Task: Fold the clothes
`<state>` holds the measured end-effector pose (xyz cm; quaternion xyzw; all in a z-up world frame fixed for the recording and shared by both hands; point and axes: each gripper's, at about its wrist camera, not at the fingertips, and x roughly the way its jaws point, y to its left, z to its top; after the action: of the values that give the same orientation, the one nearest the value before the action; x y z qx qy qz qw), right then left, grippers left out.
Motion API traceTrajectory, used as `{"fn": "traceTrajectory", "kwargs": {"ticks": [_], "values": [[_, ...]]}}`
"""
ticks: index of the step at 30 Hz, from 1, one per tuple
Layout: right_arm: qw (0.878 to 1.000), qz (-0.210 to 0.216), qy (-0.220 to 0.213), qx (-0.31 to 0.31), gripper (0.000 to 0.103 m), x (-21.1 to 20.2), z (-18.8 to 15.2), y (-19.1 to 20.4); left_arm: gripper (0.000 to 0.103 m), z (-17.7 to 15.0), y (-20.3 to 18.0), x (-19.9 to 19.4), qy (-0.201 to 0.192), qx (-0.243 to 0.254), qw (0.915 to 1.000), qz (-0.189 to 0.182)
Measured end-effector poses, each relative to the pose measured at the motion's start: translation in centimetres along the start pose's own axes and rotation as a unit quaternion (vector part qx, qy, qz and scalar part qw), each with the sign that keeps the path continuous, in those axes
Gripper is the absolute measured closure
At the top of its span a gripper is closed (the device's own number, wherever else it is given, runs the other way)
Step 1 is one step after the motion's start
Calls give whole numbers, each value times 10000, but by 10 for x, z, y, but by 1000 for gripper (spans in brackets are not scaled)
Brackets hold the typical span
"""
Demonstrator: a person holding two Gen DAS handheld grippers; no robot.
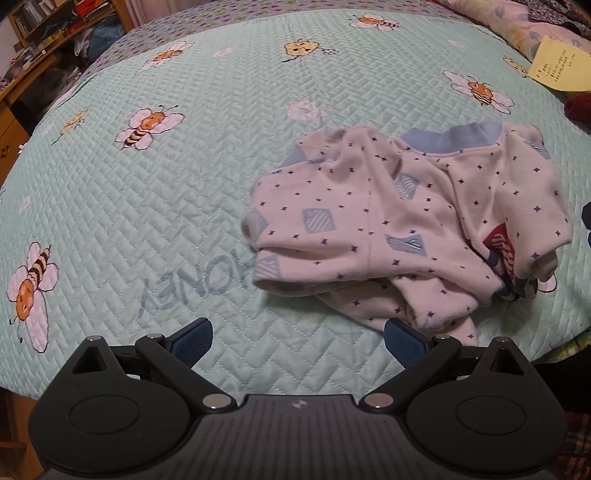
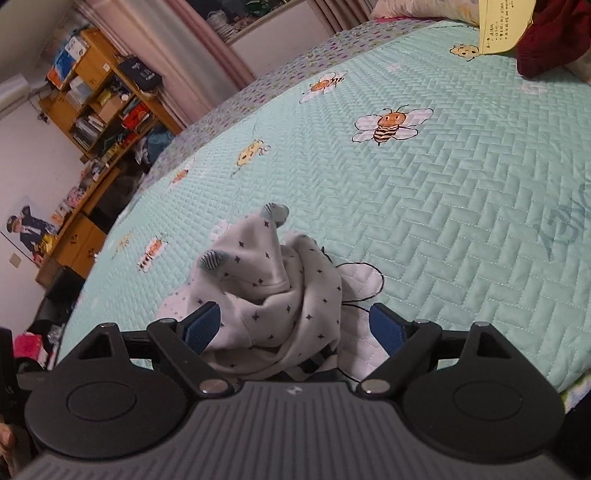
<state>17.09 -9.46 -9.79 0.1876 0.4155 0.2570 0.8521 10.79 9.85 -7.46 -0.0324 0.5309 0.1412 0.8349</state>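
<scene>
A small white garment [image 1: 406,221] with dark stars, pale blue diamonds and a blue waistband lies crumpled on the mint quilted bedspread [image 1: 184,184]. My left gripper [image 1: 298,338] hangs open above the quilt, just left of the garment's near edge, with nothing between its blue pads. In the right wrist view the same garment [image 2: 273,291] is bunched into a heap. My right gripper [image 2: 295,326] is open around the heap's near part. Its left pad [image 2: 201,326] lies against the cloth and the right pad stands apart from it.
A yellow paper note [image 1: 561,68] and a dark red cloth [image 2: 546,40] lie near the pillows [image 1: 517,26] at the head of the bed. Wooden shelves [image 2: 96,96] and a desk crowded with items stand beyond the bed's far edge.
</scene>
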Motion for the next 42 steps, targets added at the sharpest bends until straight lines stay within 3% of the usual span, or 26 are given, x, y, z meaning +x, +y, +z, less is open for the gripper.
{"fn": "traceTrajectory", "kwargs": {"ticks": [6, 11, 15, 16, 18, 20, 21, 23, 26, 30, 31, 33, 35, 37, 42], "values": [[9998, 89, 95, 116, 15, 12, 13, -31, 5, 18, -2, 29, 319, -339, 9979, -442], [9998, 68, 103, 166, 15, 11, 17, -46, 13, 36, -15, 58, 584, -383, 9963, -497], [9998, -27, 178, 122, 15, 12, 12, -53, 37, 45, -25, 70, 827, -318, 9942, -615], [9997, -49, 210, 150, 15, 14, 10, -54, 42, 47, -27, 68, 794, -275, 9945, -627], [9995, -79, 232, 218, 15, 15, 6, -58, 69, 52, -27, 58, 670, -230, 9950, -704], [9994, -95, 206, 245, 15, 16, 7, -65, 85, 62, -18, 48, 448, -399, 9959, -680], [9994, -111, 185, 253, 15, 15, 7, -67, 87, 68, -11, 42, 328, -523, 9959, -659], [9994, -145, 160, 258, 15, 13, 6, -69, 89, 81, 4, 23, -56, -780, 9956, -515], [9996, -122, 63, 266, 15, 8, 6, -73, 89, 87, 25, -23, -981, -994, 9902, -19], [9996, -157, -6, 231, 15, 5, 4, -75, 89, 83, 50, -75, -2007, -1298, 9675, 823], [9996, -146, 7, 235, 15, 5, 3, -74, 89, 83, 57, -76, -1953, -1368, 9667, 926], [9996, -79, 112, 253, 15, 11, 1, -75, 89, 80, 62, -64, -1613, -1307, 9734, 969], [9993, -48, 254, 255, 15, 19, 1, -73, 85, 69, 60, -46, -1251, -1178, 9817, 821], [9993, -53, 320, 182, 15, 25, 3, -67, 71, 58, 53, -29, -959, -1024, 9881, 637], [9995, 296, 119, 10, 14, 28, 12, -50, 60, 34, 47, -2, -440, -859, 9952, 151]]}}
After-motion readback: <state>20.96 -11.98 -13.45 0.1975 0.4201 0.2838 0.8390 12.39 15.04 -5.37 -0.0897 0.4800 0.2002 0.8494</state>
